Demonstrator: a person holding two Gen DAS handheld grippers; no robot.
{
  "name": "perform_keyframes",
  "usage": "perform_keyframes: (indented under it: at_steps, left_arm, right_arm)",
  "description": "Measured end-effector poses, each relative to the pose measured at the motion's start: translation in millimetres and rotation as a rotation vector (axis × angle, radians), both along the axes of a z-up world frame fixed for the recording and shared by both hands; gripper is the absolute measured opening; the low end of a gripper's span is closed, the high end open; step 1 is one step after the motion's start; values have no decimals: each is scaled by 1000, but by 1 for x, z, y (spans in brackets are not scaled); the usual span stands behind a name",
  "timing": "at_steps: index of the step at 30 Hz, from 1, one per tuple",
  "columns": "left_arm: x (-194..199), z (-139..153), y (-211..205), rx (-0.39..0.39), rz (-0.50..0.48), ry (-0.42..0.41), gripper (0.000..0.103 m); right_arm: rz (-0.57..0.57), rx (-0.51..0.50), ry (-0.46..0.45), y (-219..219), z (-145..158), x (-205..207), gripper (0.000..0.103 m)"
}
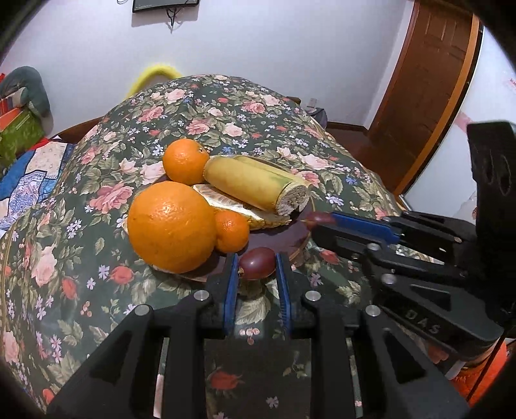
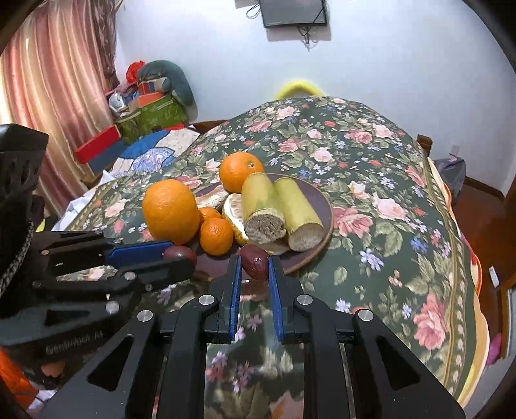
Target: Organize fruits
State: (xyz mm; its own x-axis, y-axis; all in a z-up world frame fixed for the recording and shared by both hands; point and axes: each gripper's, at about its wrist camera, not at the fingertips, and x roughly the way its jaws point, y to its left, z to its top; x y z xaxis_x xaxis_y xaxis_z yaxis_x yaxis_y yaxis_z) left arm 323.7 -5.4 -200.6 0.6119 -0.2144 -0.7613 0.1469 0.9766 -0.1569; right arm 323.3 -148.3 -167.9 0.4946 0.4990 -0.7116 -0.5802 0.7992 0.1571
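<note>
Left gripper [image 1: 257, 261] clamped on dark red fruit [image 1: 257, 262] (possibly a grape); right gripper [image 2: 254, 261] likewise grips another [image 2: 254, 261], beside brown plate [image 2: 325, 206] of oranges [image 2: 171, 211].

A home bedroom, floral quilt [image 1: 225, 122] over a bed, pink curtain [image 2: 58, 80], wooden door [image 1: 419, 80], wall-mounted screen [image 2: 292, 13]
</note>
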Motion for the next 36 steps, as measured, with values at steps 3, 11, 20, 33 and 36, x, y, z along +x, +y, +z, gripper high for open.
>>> perform_keyframes:
  at_steps: [3, 11, 20, 33, 36]
  left_arm:
    - [5, -5, -1, 7, 11, 16, 23]
    - [11, -10, 1, 2, 20, 24, 23]
    - [1, 0, 4, -15, 28, 18, 23]
    - [-80, 108, 18, -33, 72, -217, 23]
    - [-116, 146, 22, -37, 82, -316, 23]
  right_arm:
    - [9, -26, 10, 6, -9, 9, 15]
    - [21, -42, 33, 6, -16, 17, 15]
    - [3, -36, 34, -1, -9, 14, 23]
    - [-73, 114, -178, -36, 109, -57, 23]
    - [-80, 151, -252, -43, 141, -86, 29]
